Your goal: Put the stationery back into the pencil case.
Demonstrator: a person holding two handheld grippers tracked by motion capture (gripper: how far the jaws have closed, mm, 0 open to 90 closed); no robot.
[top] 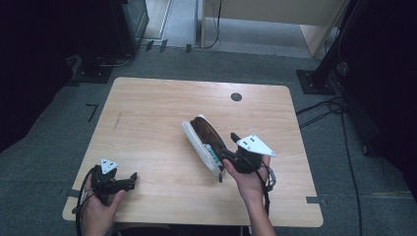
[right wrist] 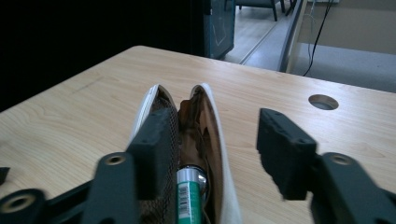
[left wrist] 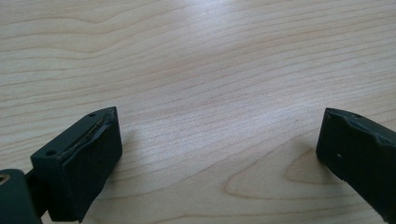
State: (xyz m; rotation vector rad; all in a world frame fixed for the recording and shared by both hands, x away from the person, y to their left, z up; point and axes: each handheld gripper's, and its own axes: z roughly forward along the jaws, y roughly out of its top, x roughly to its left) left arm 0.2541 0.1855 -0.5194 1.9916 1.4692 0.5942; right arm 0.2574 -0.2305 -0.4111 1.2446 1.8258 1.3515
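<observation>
A white zip case [top: 202, 139] lies open on edge near the middle of the table, showing its brown lining. A green-labelled cylinder [top: 212, 154] sits in its near end. In the right gripper view the case [right wrist: 212, 116] runs away from me with the green cylinder [right wrist: 188, 198] at the bottom. My right gripper [top: 230, 147] is open at the case's near end. One jaw reaches inside against the mesh pocket, the other stands outside the white wall, so the right gripper [right wrist: 217, 135] straddles that wall. My left gripper [top: 132, 180] is open at the front left, and the left gripper [left wrist: 219, 135] is over bare wood.
The wooden table [top: 147, 123] has a round cable hole [top: 236, 97] at the back right, also seen as the hole [right wrist: 323, 101] beyond the case. Dark equipment stands and cables ring the table on the grey carpet.
</observation>
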